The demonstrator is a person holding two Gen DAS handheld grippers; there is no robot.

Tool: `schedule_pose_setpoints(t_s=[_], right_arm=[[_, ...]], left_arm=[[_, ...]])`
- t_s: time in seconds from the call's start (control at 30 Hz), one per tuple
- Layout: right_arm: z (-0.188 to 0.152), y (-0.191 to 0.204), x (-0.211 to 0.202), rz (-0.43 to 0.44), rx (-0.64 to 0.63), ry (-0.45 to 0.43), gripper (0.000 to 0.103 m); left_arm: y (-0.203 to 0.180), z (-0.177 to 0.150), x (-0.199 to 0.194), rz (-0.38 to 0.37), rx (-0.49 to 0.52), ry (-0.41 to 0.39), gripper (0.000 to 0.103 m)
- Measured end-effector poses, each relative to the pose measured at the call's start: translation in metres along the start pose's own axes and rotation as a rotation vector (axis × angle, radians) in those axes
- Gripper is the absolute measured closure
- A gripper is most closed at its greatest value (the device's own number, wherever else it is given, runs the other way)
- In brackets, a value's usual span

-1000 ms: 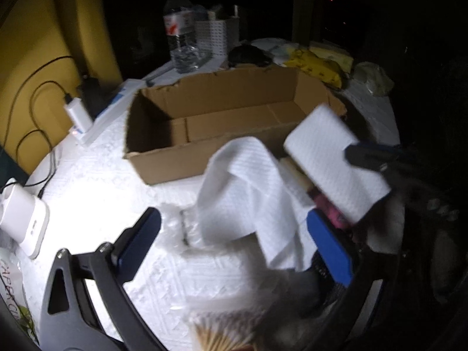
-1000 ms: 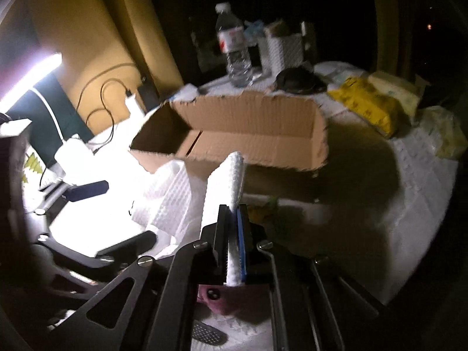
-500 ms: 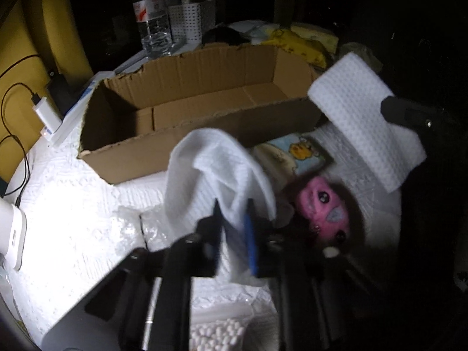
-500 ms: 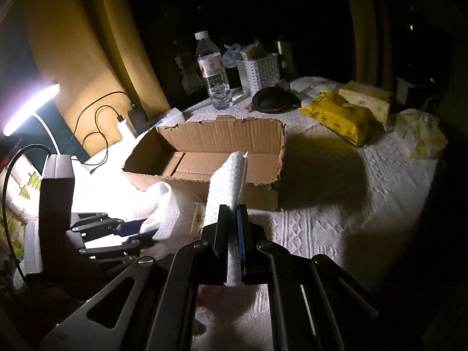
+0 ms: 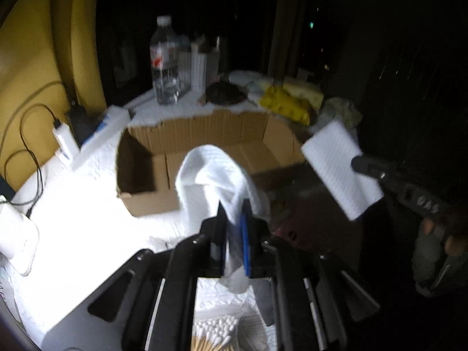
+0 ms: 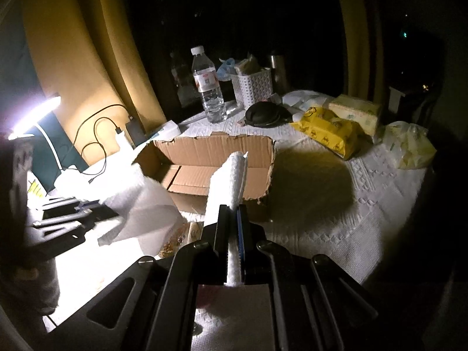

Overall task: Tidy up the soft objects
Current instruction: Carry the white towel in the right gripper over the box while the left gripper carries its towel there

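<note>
Hand-held gripper [image 5: 234, 234] pinches blurred cloth [image 5: 210, 175].

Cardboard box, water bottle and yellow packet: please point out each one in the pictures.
cardboard box [image 6: 216, 149]: right wrist view, on the inner face of its far wall.
water bottle [image 6: 208, 87]: right wrist view, on its label.
yellow packet [image 6: 329, 130]: right wrist view, on the middle of its top face.

White-clothed table [image 6: 336, 213] bears cardboard box [image 6: 222, 149], water bottle [image 6: 209, 87], perhaps wipes pack [image 6: 330, 134].
</note>
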State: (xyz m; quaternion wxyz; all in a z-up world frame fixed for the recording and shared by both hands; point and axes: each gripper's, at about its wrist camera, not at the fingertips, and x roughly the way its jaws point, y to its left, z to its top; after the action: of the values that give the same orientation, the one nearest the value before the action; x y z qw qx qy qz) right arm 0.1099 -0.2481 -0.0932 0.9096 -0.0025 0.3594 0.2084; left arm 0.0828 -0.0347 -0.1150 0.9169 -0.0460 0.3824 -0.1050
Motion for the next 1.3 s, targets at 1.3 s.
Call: schedule_pose_setpoints(t_s=[1.3], right_arm=[[0.061,-0.030,0.062,0.045,-0.019,-0.021,0.097]], left_arm=[[-0.016,0.084,0.055,-0.038,0.005,-0.101,0.095]])
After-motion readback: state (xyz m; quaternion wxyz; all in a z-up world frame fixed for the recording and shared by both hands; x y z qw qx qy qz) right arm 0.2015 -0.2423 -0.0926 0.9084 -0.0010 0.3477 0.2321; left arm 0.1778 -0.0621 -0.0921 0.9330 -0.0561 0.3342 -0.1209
